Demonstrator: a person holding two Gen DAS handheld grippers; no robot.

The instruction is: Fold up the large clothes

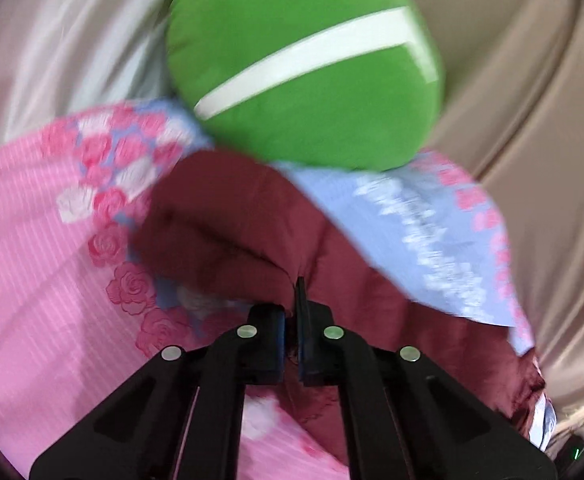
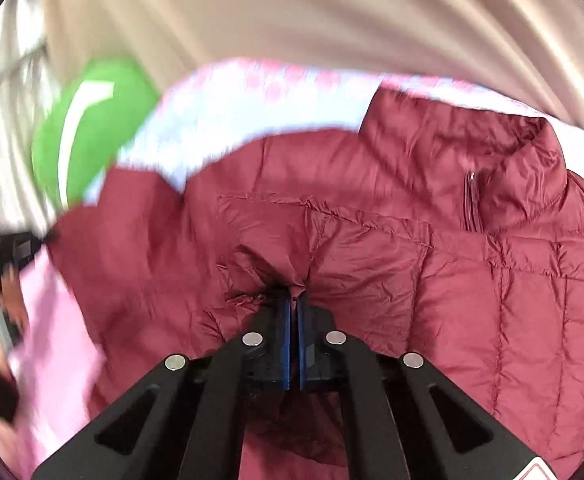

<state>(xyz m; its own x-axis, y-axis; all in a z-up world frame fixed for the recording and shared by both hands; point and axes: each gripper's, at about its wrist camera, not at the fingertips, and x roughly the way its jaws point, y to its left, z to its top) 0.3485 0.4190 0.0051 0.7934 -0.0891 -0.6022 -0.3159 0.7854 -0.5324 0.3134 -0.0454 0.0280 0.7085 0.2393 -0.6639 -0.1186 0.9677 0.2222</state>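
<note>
A round green cushion [image 1: 303,68] w/ a white stripe sits on the pink-and-blue flowered bedspread [image 1: 32,216], its edge just past the dark red padded jacket [image 2: 431,264] spread over that cover; beige curtains [image 1: 531,80] hang behind. Left gripper [image 1: 292,300] is pinched tight on a jacket fold; right gripper [image 2: 295,300] likewise, nr the zip collar.

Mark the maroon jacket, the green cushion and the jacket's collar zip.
maroon jacket [image 2: 471,300], right wrist view, quilted body panel.
green cushion [image 1: 292,20], left wrist view, upper face above the white stripe.
collar zip [image 2: 471,204], right wrist view, mid-length of the zip.
</note>
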